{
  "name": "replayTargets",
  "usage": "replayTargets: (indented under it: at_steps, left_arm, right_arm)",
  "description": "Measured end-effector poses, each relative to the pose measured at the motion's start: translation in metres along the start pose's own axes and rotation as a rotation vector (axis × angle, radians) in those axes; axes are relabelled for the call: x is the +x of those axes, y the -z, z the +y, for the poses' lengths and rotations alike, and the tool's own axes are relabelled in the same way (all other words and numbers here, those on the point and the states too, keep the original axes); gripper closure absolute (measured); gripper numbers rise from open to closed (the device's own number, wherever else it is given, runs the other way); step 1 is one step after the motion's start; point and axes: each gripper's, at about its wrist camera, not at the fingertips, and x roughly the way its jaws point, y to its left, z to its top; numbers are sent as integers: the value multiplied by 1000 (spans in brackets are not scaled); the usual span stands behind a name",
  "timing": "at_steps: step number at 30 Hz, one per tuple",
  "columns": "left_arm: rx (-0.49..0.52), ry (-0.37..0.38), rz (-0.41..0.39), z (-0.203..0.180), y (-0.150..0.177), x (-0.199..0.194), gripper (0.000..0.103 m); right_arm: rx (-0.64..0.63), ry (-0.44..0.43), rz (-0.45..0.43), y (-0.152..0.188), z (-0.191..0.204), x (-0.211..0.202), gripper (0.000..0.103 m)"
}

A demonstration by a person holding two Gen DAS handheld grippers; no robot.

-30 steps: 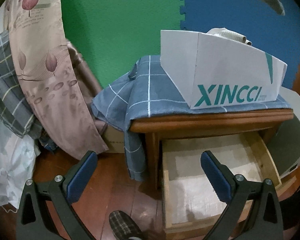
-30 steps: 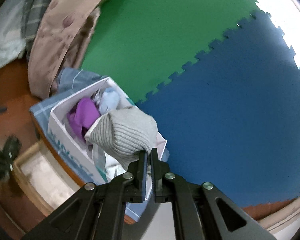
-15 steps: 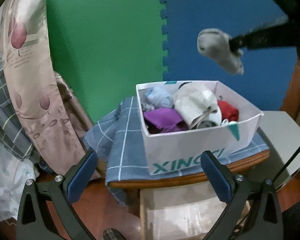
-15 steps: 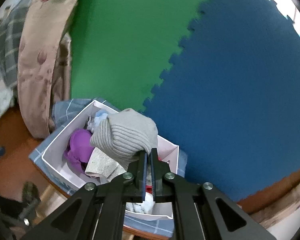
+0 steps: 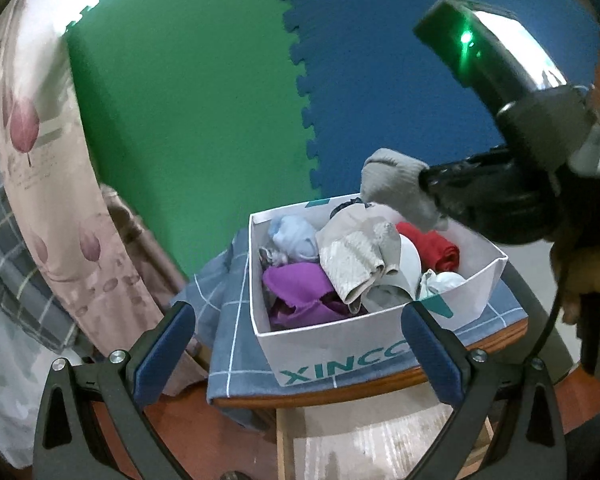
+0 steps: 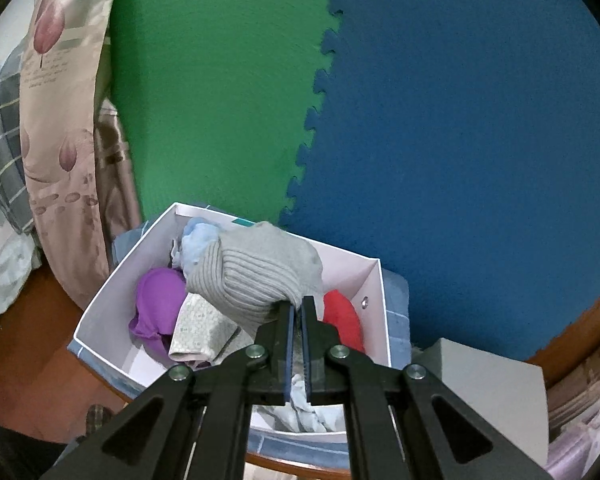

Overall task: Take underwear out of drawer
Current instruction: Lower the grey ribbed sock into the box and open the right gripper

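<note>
Firmly, our right gripper (image 6: 297, 312) had its jaws clamped on grey underwear (image 6: 256, 276) above the white box (image 5: 340, 344) at the tabletop's front edge; our left gripper (image 5: 300, 340) hung with jaws wide apart over the open drawer (image 5: 380, 444).

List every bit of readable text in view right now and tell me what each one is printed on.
"XINCC": teal letters on the front of the white box; the left tool hides the rest of the word.
Small dark lines of writing on the floral curtain, below a tulip: too blurred to read.
Nothing legible on the grey sock held by the right tool.
</note>
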Motion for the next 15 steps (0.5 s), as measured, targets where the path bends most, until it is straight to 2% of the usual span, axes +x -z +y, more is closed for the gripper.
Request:
replayTargets:
  at_steps: [15]
  left_arm:
    - [38, -27, 36, -6, -5, 28, 1]
  right_arm:
    - [121, 31, 35, 3, -33, 43, 100]
